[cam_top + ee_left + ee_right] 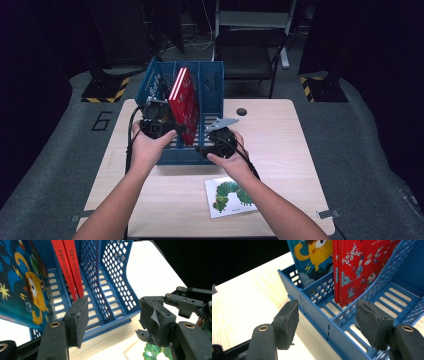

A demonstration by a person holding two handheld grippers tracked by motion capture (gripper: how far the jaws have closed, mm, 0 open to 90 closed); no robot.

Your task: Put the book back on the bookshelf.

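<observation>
A blue file rack with three slots stands at the far middle of the wooden table, and both hand-held grippers sit at its near front edge. The left gripper is in front of the left and middle slots, just beside the red books, which stand upright in the middle slot and lean a little to the left. In the left gripper view its jaws stand apart with nothing between them, the pads clear of the red spines ahead and of the blue picture book standing in the leftmost slot. The right gripper is at the front of the right slot; in the right gripper view its jaws are also spread and hold nothing, straddling the rack's low front wall without touching it, with the red books just beyond. The rightmost slot lies bare. A caterpillar picture book lies flat near the table's front edge, close under the right forearm. Bare tabletop stretches to the right of the rack and along the left side.
</observation>
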